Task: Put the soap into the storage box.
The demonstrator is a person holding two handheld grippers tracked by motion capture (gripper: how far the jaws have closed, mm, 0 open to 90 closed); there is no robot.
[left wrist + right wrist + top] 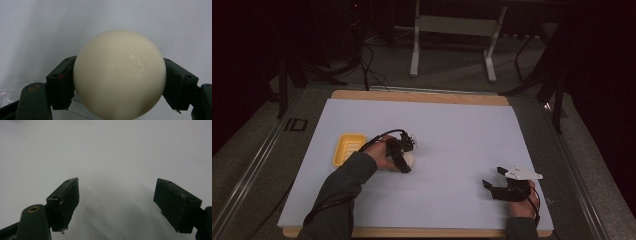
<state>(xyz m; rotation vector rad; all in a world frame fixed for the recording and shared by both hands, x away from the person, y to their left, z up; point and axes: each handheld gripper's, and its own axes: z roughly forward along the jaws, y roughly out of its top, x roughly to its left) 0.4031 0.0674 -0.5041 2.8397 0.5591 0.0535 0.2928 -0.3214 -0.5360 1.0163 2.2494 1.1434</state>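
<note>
Cream soap bar (pixel 120 75), one only, sits clamped between your left gripper (pixel 404 160)'s jaws, low over the white mat (pixel 452 130) just right of the single yellow soap dish (pixel 348 148). Judged step: carrying after pickup. Next, swing left and lower into the dish. Your right gripper (pixel 116 202) rests empty, jaws spread.

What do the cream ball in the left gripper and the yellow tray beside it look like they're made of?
The ball looks like a hard, smooth solid, perhaps soap or resin: it has a soft sheen and faint raised lettering, and shows no denting where the left gripper presses its sides. The tray looks like moulded plastic, evenly bright yellow with rounded corners; it is too small to be sure.
</note>
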